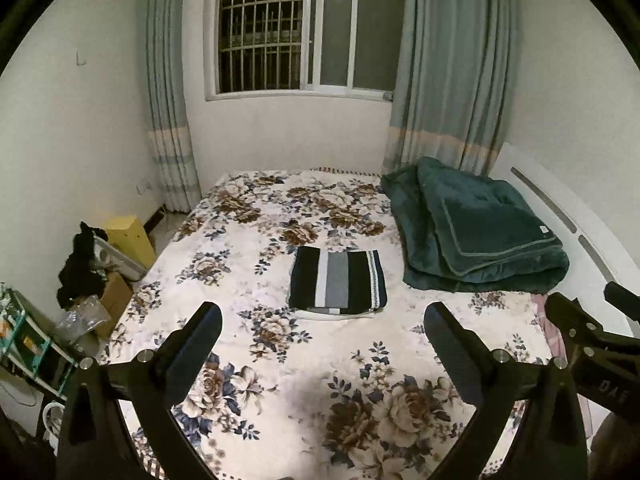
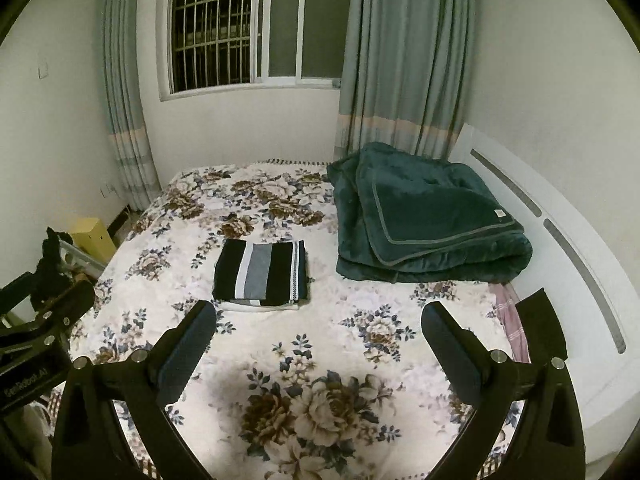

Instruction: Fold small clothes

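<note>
Black, white and grey striped knit garment (image 1: 338,282), folded into a flat rectangle, lying mid-bed on the floral bedspread (image 1: 280,360), just left of the folded dark green plush blanket (image 1: 480,236). Probably light, soft and limp, apt to sag or come unfolded if lifted by one corner; better taken at two near corners, through all layers. Left gripper (image 1: 322,344) and right gripper (image 2: 318,340) both hovering short of it, fingers (image 2: 192,336) spread wide apart, gripping nothing.
</note>
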The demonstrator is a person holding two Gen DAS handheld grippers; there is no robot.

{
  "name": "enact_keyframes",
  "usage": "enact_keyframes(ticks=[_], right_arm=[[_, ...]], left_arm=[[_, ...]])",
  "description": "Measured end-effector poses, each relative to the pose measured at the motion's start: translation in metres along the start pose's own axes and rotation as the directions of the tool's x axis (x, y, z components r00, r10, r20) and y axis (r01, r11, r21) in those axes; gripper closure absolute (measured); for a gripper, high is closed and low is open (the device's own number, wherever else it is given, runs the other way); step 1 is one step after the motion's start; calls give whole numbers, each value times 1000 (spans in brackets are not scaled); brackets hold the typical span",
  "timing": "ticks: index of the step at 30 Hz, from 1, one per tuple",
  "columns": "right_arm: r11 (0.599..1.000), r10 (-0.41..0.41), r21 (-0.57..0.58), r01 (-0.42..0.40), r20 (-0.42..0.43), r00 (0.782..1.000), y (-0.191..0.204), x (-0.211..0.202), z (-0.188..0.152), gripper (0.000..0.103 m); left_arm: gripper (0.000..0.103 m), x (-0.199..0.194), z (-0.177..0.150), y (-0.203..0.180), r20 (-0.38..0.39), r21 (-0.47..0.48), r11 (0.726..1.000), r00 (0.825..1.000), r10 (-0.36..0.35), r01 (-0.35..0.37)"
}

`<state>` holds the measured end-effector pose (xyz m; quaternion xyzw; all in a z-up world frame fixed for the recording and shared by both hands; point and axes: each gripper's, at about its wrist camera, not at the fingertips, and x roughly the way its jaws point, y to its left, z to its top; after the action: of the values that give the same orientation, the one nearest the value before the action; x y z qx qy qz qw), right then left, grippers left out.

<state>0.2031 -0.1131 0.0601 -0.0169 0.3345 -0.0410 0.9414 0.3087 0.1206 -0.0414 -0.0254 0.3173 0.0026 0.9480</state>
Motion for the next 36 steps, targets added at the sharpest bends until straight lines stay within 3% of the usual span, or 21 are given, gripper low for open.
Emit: enact_keyframes(ticks=[7,15,36], right_arm=[[1000,9,-4,-9,12,1000,-13,-26,6,0],[999,34,-11,-34,3,999,-22,-28,16,0],[997,70,-17,-69,32,997,-31,-35,38,0]], left_arm=[[0,-23,3,-3,11,-14,1000,1000,21,-21],[0,-30,9,-8,10,-17,998,998,54,-54],[0,-51,18,-19,42,-12,999,998,40,-39]])
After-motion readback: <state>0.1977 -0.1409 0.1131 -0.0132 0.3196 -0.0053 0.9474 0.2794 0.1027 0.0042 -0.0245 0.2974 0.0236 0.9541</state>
